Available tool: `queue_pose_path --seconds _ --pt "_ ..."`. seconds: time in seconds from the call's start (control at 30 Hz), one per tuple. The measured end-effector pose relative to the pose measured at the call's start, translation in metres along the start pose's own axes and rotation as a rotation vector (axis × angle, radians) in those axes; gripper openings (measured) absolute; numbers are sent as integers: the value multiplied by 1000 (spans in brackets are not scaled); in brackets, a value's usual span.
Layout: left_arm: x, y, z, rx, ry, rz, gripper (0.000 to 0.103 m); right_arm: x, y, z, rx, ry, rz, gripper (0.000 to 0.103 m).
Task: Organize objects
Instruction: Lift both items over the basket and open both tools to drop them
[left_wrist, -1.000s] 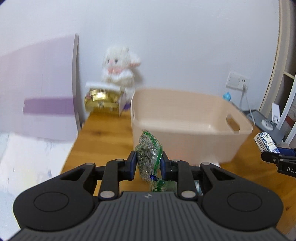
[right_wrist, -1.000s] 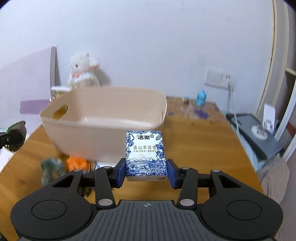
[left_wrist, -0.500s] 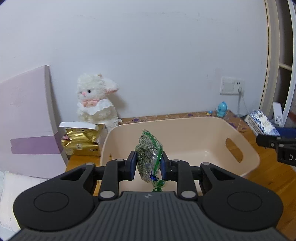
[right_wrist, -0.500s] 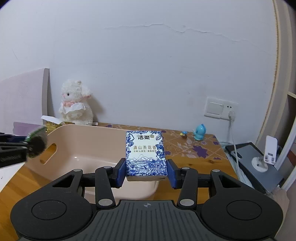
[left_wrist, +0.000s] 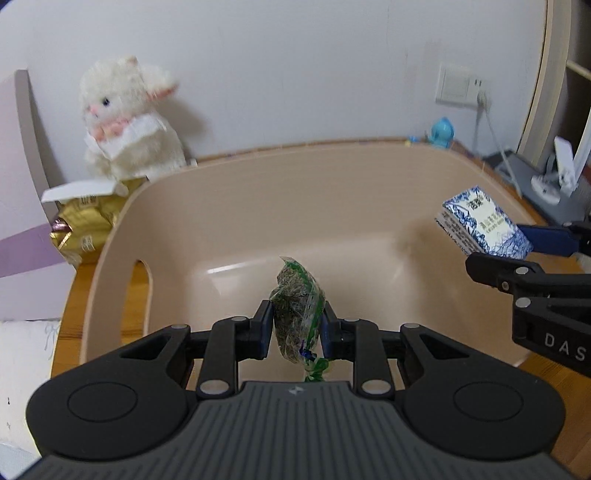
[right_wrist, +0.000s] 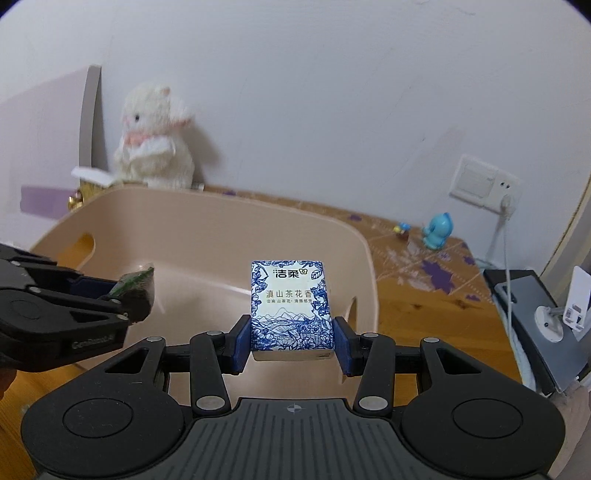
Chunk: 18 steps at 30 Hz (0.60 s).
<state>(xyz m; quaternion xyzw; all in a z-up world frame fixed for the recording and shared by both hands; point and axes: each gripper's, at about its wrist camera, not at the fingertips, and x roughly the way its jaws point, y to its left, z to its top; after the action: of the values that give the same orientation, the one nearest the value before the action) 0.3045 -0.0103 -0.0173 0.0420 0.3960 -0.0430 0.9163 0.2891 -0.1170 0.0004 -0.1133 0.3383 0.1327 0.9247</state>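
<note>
Both loads sit above the open tub (left_wrist: 122, 236): your left gripper (left_wrist: 297, 325) is clamped on the green packet (left_wrist: 297, 314) over the middle, your right gripper (right_wrist: 291, 341) clamped on the upright tissue pack (right_wrist: 290, 304) nearer the right wall, so release straight down.

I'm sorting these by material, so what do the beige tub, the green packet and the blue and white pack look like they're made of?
Tub: likely moulded plastic, smooth with a soft sheen and a cut-out handle.
Green packet, in the left gripper: thin clear film, crinkled and glossy, over dark dried contents.
Blue and white pack, in the right gripper: probably tissues in printed soft wrap, slightly shiny.
</note>
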Motion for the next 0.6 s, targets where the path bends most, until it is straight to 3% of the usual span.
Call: queue_pose_path --seconds 0.2,0.23,0.3,0.37,0.43,0.5,0.6 --pt "11 2 -4 -2 41 8 29 8 3 -5 -8 37 2 44" --pt "11 3 -3 -4 38 11 30 7 3 -5 -5 36 1 52" --pt "6 5 -3 -9 28 18 33 3 2 -5 10 19 3 53" --pt "0 8 -4 -13 13 21 36 -4 0 -4 28 1 6 68" --pt "-9 12 -5 -37 -18 31 62 -13 -3 -4 42 -28 8 75" --pt "-21 18 -8 -68 -51 28 69 -24 -5 -4 50 -51 3 78" --pt "-37 21 -11 -82 -72 31 70 -39 -6 -5 60 -75 0 91"
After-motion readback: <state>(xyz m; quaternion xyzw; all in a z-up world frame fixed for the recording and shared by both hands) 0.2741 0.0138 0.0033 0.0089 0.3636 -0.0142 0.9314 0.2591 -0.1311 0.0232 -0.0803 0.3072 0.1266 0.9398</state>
